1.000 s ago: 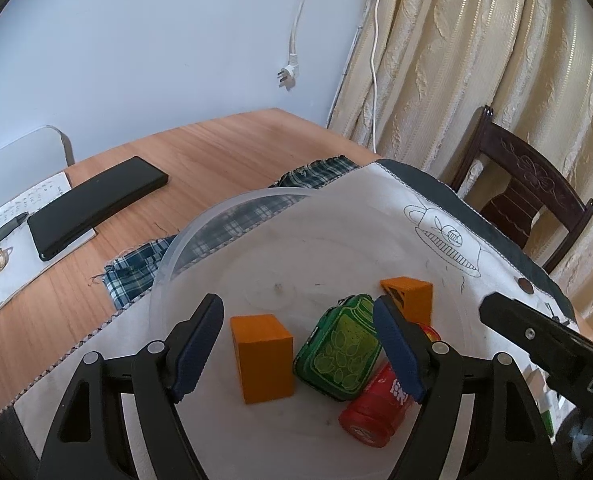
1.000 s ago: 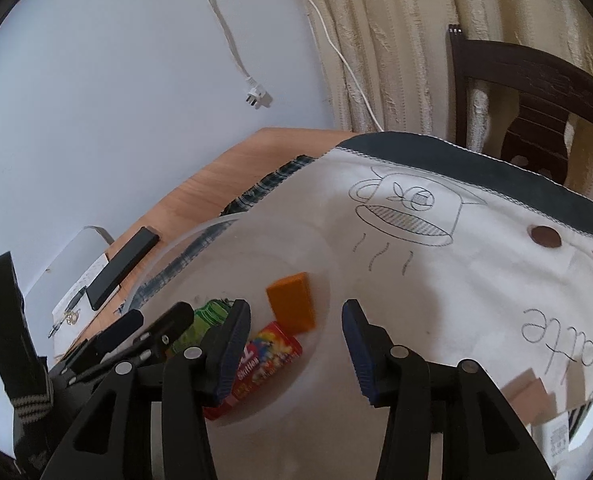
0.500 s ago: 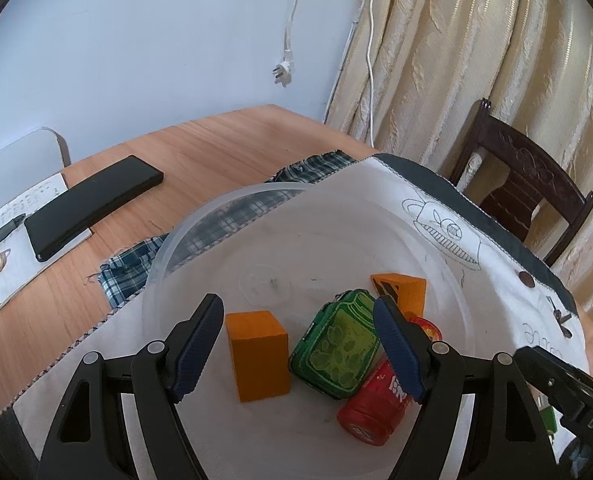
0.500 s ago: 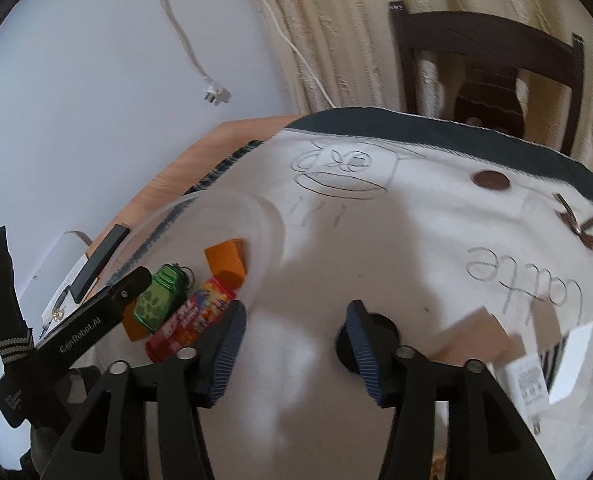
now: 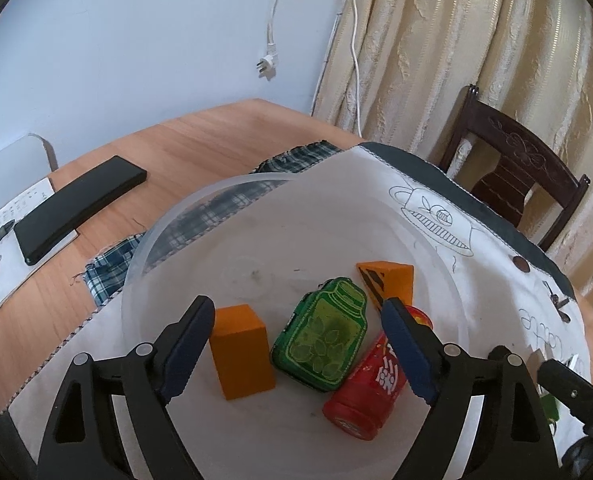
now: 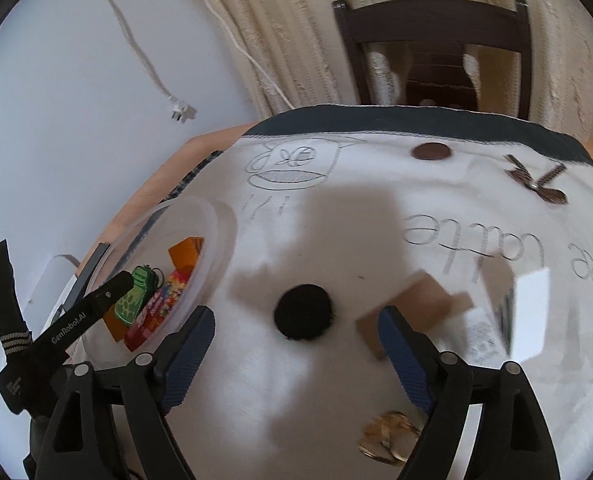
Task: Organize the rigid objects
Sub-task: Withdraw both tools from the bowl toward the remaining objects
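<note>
hovering over a clear plastic bowl, the left tongs stand wide apart and grip nothing. inside the bowl sit 4 things: an orange block upright near the left blue pad, a green jar-shaped tin lying flat beside it, a red tube on its side and touching the tin's right edge, and an orange wedge farther back toward the far rim. the bowl rests on a white cloth printed with a line drawing of a cup, and that cloth lies over a plaid fabric on the wooden bench. a black flat case lies on papers at the bench's left side, well apart from the bowl.

the right tongs are also spread, empty, and hang above the white cloth to the right of the bowl. between their tips on the cloth lies a round black disc. a tan wooden block, blurred, lies just past the right pad, with a white paper tag beside it. a small gold-coloured object sits near the lower edge; what it is cannot be told. in this view the bowl shows at the left with the left tool's black body crossing in front of it. a dark wooden chair stands beyond the bench against cream curtains.
</note>
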A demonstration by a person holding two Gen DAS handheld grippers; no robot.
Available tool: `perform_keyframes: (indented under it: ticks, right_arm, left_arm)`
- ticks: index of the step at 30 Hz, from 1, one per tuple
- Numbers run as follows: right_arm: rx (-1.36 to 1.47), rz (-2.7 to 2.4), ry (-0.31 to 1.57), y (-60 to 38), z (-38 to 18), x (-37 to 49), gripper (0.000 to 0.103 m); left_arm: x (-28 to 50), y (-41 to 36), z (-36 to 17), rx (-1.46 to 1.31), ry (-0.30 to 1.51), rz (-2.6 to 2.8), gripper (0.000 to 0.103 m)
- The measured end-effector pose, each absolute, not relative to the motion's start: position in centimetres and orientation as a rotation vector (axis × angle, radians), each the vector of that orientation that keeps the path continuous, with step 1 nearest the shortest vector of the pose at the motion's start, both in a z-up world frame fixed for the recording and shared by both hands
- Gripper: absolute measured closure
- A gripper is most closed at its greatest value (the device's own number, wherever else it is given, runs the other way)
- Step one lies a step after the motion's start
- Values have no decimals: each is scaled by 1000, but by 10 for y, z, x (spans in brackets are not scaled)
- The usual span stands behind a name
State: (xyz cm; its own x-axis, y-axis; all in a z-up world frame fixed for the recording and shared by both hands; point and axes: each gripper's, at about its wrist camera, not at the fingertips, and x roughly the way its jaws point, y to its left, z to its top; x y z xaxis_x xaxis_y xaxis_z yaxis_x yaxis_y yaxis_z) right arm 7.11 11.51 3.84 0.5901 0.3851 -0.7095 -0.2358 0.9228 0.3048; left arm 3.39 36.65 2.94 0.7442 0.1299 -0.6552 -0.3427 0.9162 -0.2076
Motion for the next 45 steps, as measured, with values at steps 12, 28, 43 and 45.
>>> perform_keyframes:
  ticks: [12,28,43,45]
  right_arm:
    - [220,265,841,67,37,50,15]
    - [237,144,833,16,29,28,15]
    - [272,75,842,-9,25,27,15]
    - [286,69,841,-14,24,27,15]
  left_arm:
    - [34,365,30,-328,685,267,16]
    - [32,360,36,-291,677,247,16]
    - [20,276,51,-169,766,-54,16]
    - [18,261,52,-143,779,-106,16]
